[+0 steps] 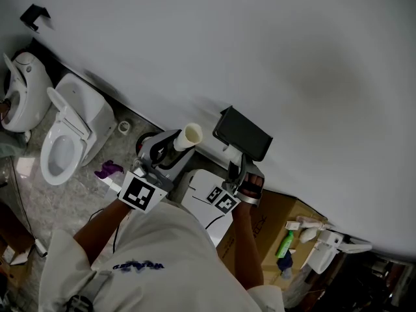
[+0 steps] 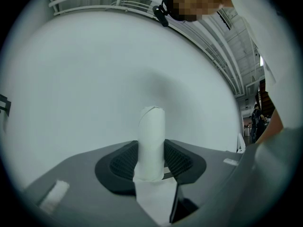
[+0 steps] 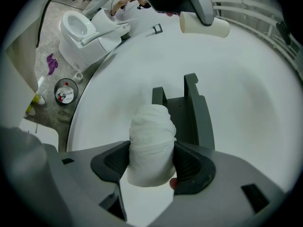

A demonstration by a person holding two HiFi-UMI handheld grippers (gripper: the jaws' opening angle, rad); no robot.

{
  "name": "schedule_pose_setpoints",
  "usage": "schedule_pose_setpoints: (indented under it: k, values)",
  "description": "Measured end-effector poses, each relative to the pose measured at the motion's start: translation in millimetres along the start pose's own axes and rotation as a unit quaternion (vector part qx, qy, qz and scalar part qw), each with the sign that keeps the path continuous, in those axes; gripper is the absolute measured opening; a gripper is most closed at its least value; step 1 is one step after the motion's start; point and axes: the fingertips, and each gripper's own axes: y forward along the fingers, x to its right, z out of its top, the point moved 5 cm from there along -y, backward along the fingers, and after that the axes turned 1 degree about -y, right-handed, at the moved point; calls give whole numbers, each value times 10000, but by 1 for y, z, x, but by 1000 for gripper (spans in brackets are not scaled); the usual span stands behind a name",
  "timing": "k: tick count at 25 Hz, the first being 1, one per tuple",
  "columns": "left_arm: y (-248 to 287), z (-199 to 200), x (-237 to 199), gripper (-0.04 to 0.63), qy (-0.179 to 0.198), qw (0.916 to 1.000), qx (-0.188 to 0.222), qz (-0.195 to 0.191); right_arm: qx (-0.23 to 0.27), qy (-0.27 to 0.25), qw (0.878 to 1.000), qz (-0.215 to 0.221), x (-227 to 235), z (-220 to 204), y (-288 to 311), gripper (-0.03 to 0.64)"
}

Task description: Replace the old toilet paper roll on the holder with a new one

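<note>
My left gripper (image 1: 174,142) is shut on the old roll (image 1: 190,134), a cream cardboard tube that points up toward the white wall. In the left gripper view the tube (image 2: 151,141) stands upright between the pads. My right gripper (image 3: 151,163) is shut on the new toilet paper roll (image 3: 150,143), white and wrinkled. It is held just below the dark holder (image 3: 190,109) on the wall, apart from it. In the head view the right gripper (image 1: 242,169) sits under the black holder (image 1: 244,134), and the new roll is hidden there.
Two white toilets (image 1: 70,134) (image 1: 23,96) stand on the floor at the left, with a purple cloth (image 1: 109,169) and a small bin (image 3: 65,91) nearby. A cardboard box (image 1: 276,216) and a green bottle (image 1: 286,244) lie at the right. A small black bracket (image 1: 34,15) is fixed farther along the wall.
</note>
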Motion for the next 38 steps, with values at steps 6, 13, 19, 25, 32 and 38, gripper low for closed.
schedule_pose_setpoints:
  k: [6, 13, 19, 25, 32, 38]
  values:
    - [1, -2, -1, 176, -23, 10000, 19, 8, 98, 36, 9999, -26, -1, 10, 3, 279]
    - [1, -3, -1, 176, -37, 10000, -18, 8, 237, 60, 9997, -1, 0, 22, 5, 279]
    - [1, -5, -2, 176, -39, 10000, -67, -8, 283, 103, 9995, 0, -1, 34, 5, 279]
    - [3, -5, -1, 176, -35, 9999, -82, -68, 365, 89, 9993, -10, 0, 43, 7, 279]
    - [6, -5, 1, 176, -21, 9999, -111, -106, 423, 127, 9990, -28, 0, 51, 8, 279]
    - [9, -5, 3, 176, -29, 9998, -118, -138, 414, 128, 9990, -66, 0, 53, 9, 278]
